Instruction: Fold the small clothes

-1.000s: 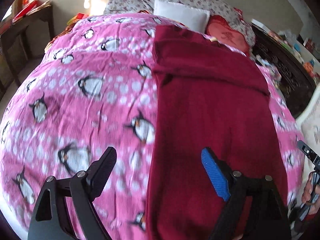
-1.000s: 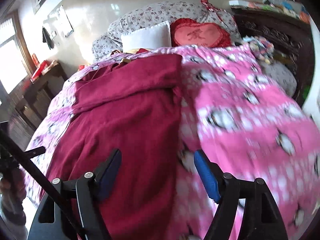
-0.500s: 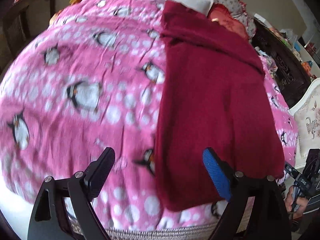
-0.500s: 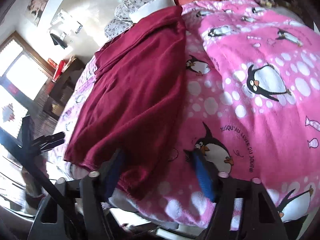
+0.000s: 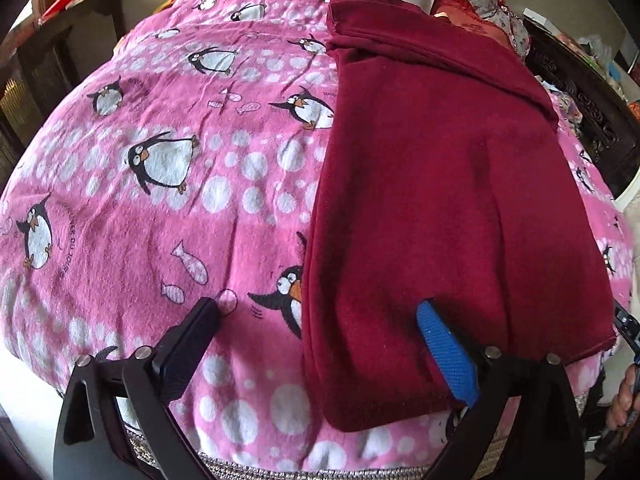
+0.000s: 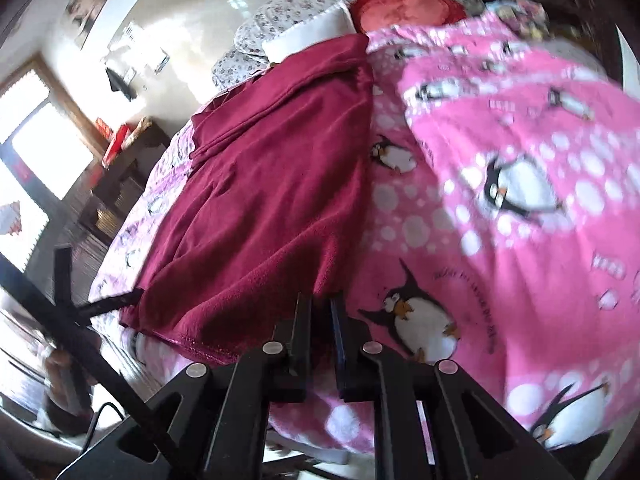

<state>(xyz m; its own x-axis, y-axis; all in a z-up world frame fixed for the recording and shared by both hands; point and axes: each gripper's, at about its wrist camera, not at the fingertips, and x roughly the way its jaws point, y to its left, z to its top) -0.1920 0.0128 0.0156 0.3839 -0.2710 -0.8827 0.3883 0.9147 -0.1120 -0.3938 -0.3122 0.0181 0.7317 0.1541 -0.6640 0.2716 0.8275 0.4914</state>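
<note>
A dark red fleece garment (image 5: pixel 432 184) lies flat and lengthwise on a pink penguin-print bedspread (image 5: pixel 160 160); it also shows in the right wrist view (image 6: pixel 272 200). My left gripper (image 5: pixel 320 312) is open just above the garment's near left corner, its blue pad (image 5: pixel 444 344) over the red cloth and its black finger (image 5: pixel 192 332) over the bedspread. My right gripper (image 6: pixel 320 304) has its jaws nearly together at the garment's near right hem corner, with a fold of red cloth between them.
Pillows (image 6: pixel 312 32) and a red heart cushion (image 6: pixel 408 4) lie at the head of the bed. A dark wooden cabinet (image 5: pixel 580 92) stands to the right, a dark table (image 5: pixel 52 52) to the left. The bed's front edge (image 5: pixel 280 468) is just below the left gripper.
Both grippers moved down to the garment's near hem. The right gripper went from wide open to nearly shut at the right corner. The left gripper stayed open.
</note>
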